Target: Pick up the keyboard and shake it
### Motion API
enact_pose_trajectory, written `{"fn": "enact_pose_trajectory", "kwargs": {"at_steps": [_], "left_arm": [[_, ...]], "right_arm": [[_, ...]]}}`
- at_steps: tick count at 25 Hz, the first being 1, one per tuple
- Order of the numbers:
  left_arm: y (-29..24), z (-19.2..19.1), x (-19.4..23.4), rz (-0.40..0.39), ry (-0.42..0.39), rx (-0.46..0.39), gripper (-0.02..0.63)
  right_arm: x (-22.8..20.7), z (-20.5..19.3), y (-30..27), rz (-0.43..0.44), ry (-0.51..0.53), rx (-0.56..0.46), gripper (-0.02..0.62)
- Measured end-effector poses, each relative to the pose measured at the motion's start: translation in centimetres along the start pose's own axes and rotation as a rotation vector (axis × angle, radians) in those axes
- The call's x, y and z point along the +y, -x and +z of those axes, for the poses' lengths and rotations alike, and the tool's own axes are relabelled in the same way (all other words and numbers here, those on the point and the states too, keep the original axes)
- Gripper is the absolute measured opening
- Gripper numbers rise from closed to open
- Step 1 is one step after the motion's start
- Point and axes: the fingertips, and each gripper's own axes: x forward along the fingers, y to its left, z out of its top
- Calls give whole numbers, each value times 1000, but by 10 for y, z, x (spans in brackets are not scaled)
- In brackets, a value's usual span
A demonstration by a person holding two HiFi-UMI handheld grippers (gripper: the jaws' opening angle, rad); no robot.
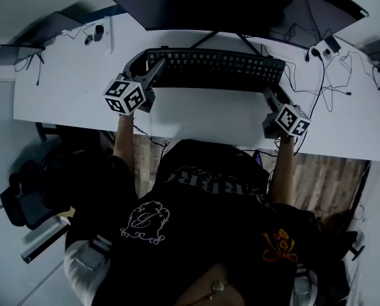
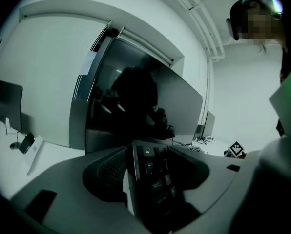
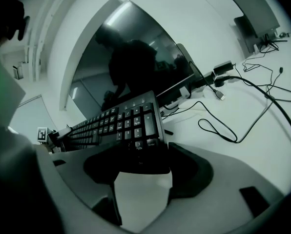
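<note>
**Keyboard gripped at both ends, long axis across the desk**

You have the black keyboard by its two short ends. Your left gripper is clamped on the left end, with the Esc key sitting between its jaws. Your right gripper is clamped on the right end, at the number pad. The keyboard's long axis runs left to right in front of you, roughly parallel to the near edge of the desk. Its keys face up and its back edge is toward the monitor. In the right gripper view, bare desk shows beneath the gripped end, so that end is off the surface. Loose cables lie on the desk just to the right of it.
</note>
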Motion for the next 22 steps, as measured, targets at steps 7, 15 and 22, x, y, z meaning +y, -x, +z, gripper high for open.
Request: {"fn": "enact_pose_trajectory", "kwargs": {"at_steps": [7, 15, 22], "left_arm": [[12, 48, -28, -21, -148, -90, 247], [25, 97, -74, -54, -369, -183, 247], [42, 118, -106, -66, -472, -258, 246]], "right_arm": [[8, 17, 12, 52, 0, -77, 282], [10, 18, 19, 143, -54, -144, 282], [13, 30, 30, 193, -46, -221, 282]]}}
